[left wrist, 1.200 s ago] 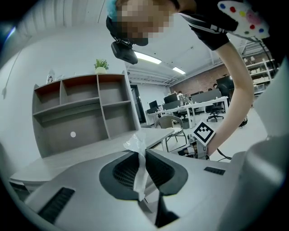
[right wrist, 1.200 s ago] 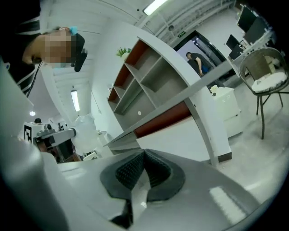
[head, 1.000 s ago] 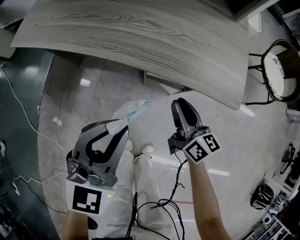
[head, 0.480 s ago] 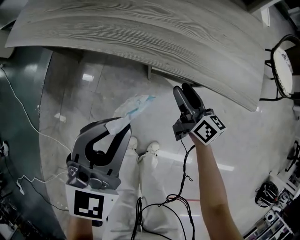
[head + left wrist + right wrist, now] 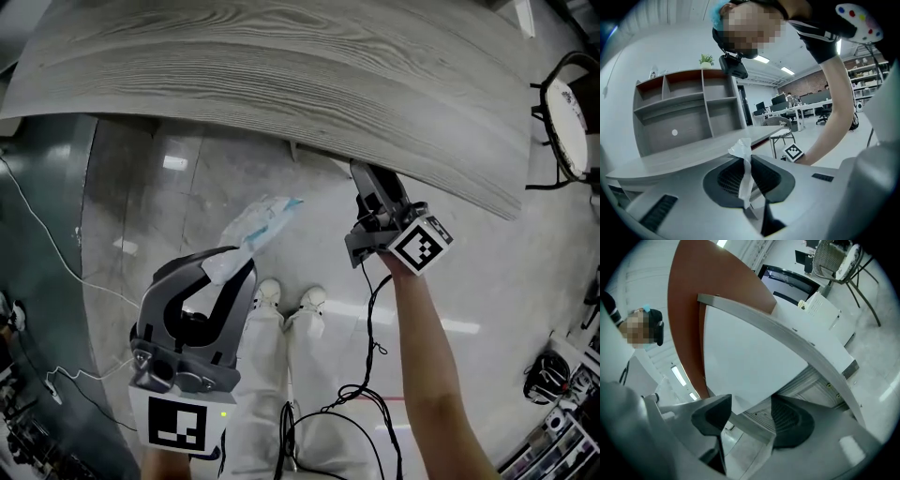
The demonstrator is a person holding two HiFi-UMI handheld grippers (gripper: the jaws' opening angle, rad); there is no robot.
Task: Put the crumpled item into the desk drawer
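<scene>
Head view, left to right. Cable (image 5: 44, 242) trails over the pale floor (image 5: 159, 197) at the left margin, well apart from both tools. We hold the left gripper (image 5: 230, 267) low and clear of the desk top (image 5: 281, 75), with open floor all round it. Its jaws are clamped on one end of the crumpled item (image 5: 258, 223), a white and blue wrapper that sticks out past the fingertips toward the desk's near edge without reaching it. In the left gripper view the wrapper (image 5: 742, 152) stands pinched upright between the two pads of that gripper (image 5: 746, 161).

Our shoes (image 5: 291, 298) sit just right of it, below the wrapper. Further right, the right gripper (image 5: 373, 186) reaches up to the desk's near edge, its tips slipping under the overhang. In the right gripper view its jaws (image 5: 750, 416) are opening: they stand wide apart, and a grey bar (image 5: 754, 427) runs through the gap between them, below a white panel (image 5: 745, 357). We cannot tell whether that panel is the drawer front. A chair (image 5: 567, 112) stands at the far right, well apart.
</scene>
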